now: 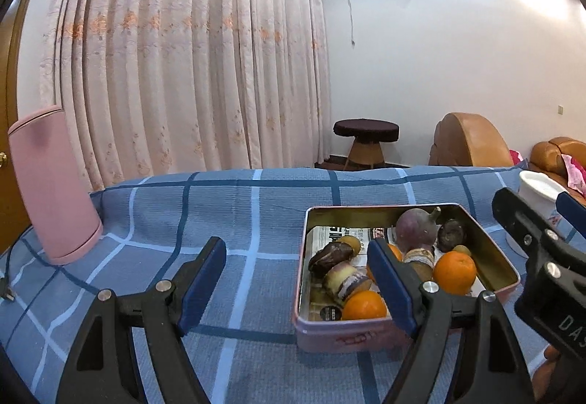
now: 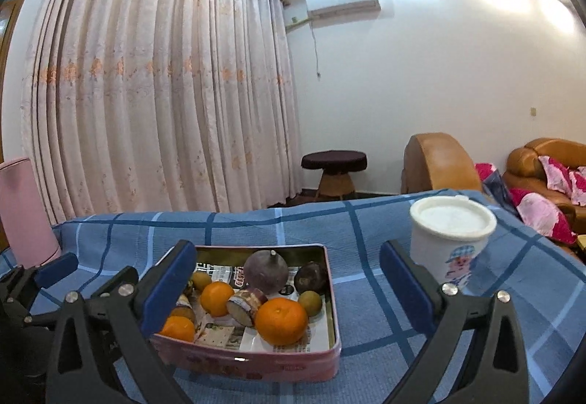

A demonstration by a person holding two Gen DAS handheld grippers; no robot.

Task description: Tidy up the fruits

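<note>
Fruit sits piled in the tin (image 2: 329, 298) on the tabletop (image 2: 256, 232): oranges (image 2: 281, 320), a purple fruit (image 2: 266, 273), small green ones. Left claw (image 1: 298, 288) gapes wide, nothing in it, its right finger hanging over the tin's near edge at five o'clock. Right claw (image 2: 289, 292) stands fully spread, empty too, tin at its ten o'clock, white cup (image 2: 448, 239) at two. Risk, I'd say: a low finger catches the rim and tips the tin, or the right claw clips the cup. Writing: newsprint lining the tin, unreadable; a cartoon on the cup.
</note>
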